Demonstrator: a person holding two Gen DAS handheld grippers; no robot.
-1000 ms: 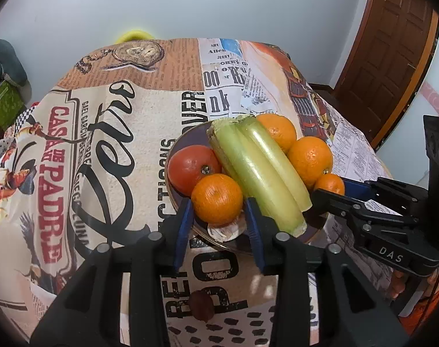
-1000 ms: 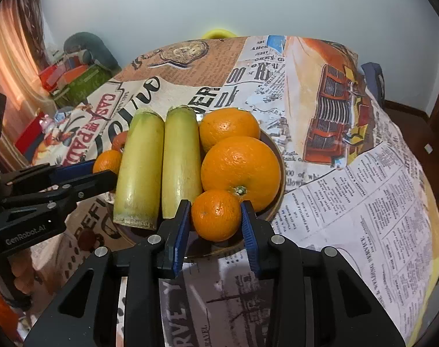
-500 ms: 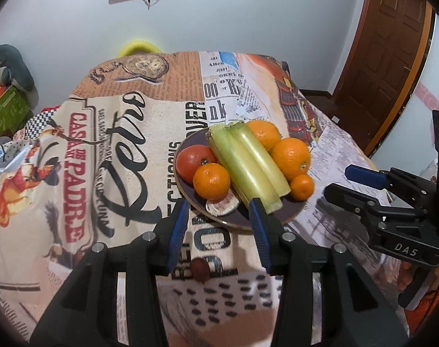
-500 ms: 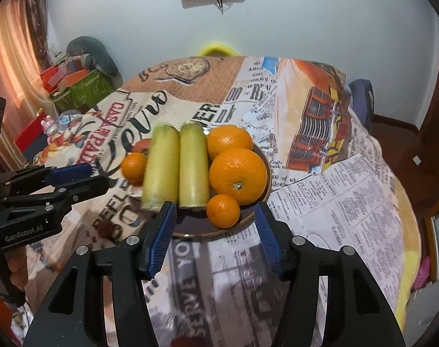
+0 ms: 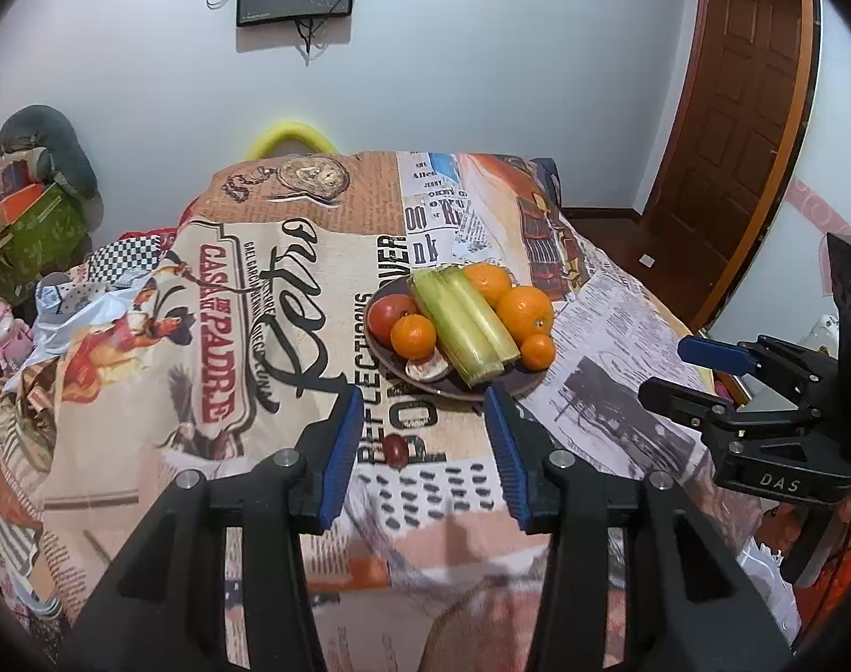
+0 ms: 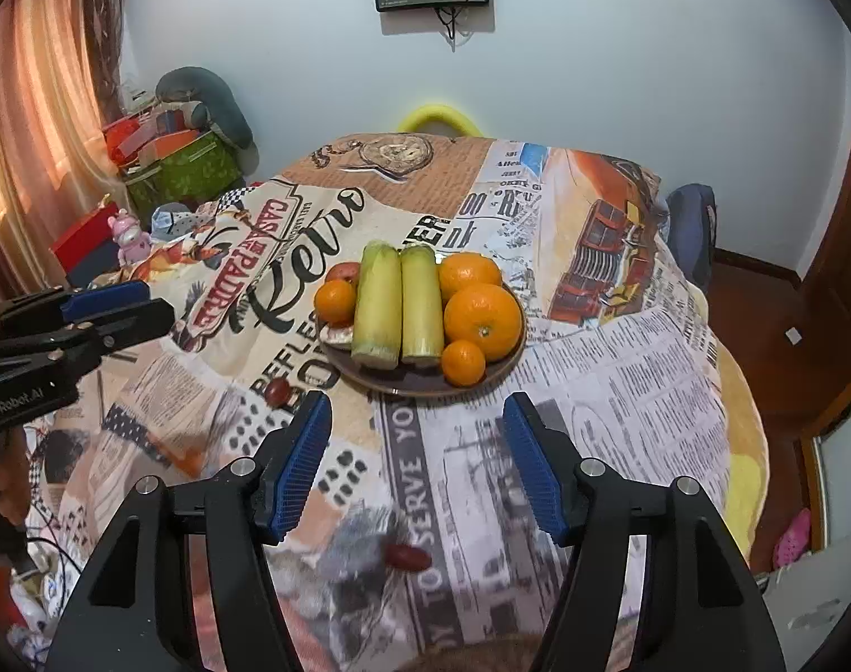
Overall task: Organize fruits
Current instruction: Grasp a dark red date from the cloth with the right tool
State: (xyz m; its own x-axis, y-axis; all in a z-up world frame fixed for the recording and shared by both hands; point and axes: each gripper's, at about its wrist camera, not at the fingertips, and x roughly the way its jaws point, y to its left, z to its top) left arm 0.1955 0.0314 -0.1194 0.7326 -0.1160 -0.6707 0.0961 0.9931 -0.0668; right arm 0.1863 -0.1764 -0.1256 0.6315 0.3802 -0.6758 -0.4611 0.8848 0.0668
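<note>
Fruits sit gathered on your dark round plate near the middle of the table, on the printed newspaper-style tablecloth, so the bulk of the sorting looks done. Largest first: two pale green corn cobs lie side by side down the centre of the plate. To their right you have a big orange, a second orange behind it and a small mandarin in front. To their left sit another mandarin, a red tomato behind it, and a pale mushroom-like piece at the plate's near edge; what that piece is, you cannot tell for sure.

What seems left is small: one dark red, date-like fruit lies on the cloth just off the plate's near left side, and another lies close to you between the right gripper's fingers.

Your left gripper and right gripper both hang back from the plate, jaws apart and holding nothing. Judging by this, you likely only need to collect those two strays.
</note>
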